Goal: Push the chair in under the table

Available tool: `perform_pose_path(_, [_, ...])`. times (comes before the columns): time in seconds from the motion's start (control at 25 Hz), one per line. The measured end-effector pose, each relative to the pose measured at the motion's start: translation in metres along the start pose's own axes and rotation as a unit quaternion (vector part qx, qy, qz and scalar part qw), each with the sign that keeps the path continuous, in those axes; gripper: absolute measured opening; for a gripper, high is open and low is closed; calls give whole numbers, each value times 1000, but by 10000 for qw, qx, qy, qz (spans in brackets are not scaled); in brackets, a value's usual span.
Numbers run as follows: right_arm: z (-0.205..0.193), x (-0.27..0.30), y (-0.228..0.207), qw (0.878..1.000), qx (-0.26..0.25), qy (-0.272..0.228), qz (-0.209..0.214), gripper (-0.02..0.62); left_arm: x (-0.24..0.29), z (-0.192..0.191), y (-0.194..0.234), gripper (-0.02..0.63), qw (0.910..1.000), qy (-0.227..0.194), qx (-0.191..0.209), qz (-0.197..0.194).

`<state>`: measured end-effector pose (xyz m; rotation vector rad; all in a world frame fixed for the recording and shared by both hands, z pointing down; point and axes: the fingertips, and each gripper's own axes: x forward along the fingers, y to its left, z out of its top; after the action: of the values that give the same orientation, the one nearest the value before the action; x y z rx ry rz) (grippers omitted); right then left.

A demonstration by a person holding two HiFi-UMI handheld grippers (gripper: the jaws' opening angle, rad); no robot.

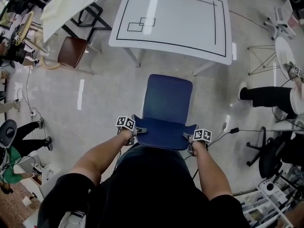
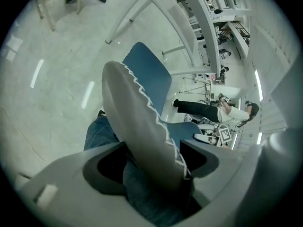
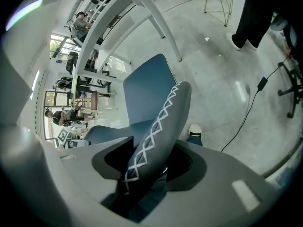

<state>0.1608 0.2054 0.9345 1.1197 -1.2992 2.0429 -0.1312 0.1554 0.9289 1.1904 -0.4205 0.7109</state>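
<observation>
The left gripper straddles the left corner of the backrest, its jaws partly apart and not yet clamping it. The blue chair stands straight ahead of both grippers, its seat aimed at the white bench but not under it. The right gripper is clenched on the backrest's right corner.
</observation>
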Motion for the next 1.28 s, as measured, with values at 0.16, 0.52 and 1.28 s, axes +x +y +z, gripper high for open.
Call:
perform_pose_path(0.16, [10, -3, 17, 10000, 3, 31, -57, 238, -18, 17, -4, 472, 9999, -95, -51, -47])
perform_pose_path(0.52, [33, -19, 58, 9998, -6, -36, -174, 232, -51, 40, -18, 465, 9998, -70, -114, -142])
perform_pose_path(1.28, [77, -35, 110, 9997, -96, -85, -221, 230, -95, 79, -40, 463, 9993, -98, -167, -319])
